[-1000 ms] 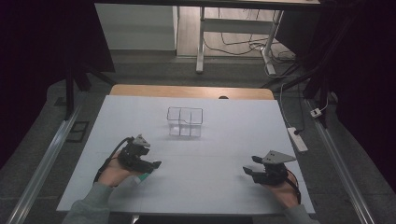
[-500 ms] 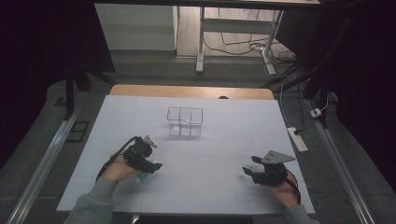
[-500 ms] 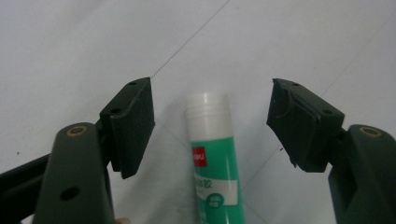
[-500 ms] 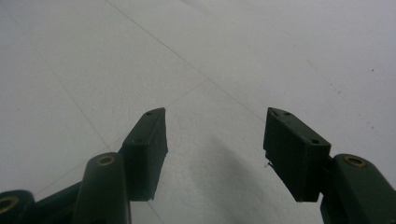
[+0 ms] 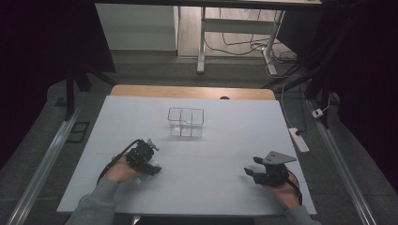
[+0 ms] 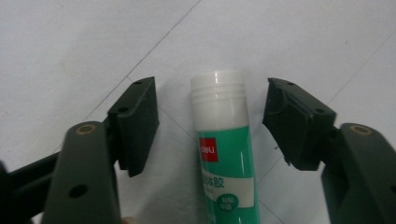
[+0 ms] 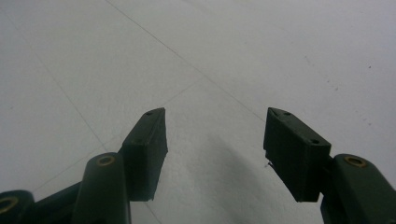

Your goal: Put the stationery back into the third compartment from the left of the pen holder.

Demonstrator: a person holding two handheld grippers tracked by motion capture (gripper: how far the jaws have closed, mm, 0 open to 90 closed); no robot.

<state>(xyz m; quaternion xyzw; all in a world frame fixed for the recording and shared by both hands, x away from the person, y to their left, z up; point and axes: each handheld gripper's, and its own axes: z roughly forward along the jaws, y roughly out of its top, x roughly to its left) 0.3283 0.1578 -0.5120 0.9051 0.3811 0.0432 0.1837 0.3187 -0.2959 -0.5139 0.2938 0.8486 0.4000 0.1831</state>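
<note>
- Left gripper (image 6: 210, 116): jaws spread wide, one on each side of the glue stick (image 6: 226, 149), with a gap of bare table between each jaw pad and the tube; neither pad touches it.
- Glue stick: a green-and-white tube with a white cap and a red label patch, lying on the white table (image 5: 211, 178). Seen along the left gripper, it sits between the jaws, its cap pointing away from the gripper and reaching about level with the jaw tips. In the high view a pale end of it (image 5: 156, 169) shows just beyond the left gripper (image 5: 149, 166).
- Right gripper (image 7: 212, 135): jaws spread apart with nothing between them, bare table surface below and ahead. In the high view it (image 5: 256, 169) rests low over the table's near right part, grey three-cornered plate on top, well apart from the left gripper.
- Clear divided container (image 5: 186, 123): stands on the table ahead of both grippers, nearer the left one, apart from each.
</note>
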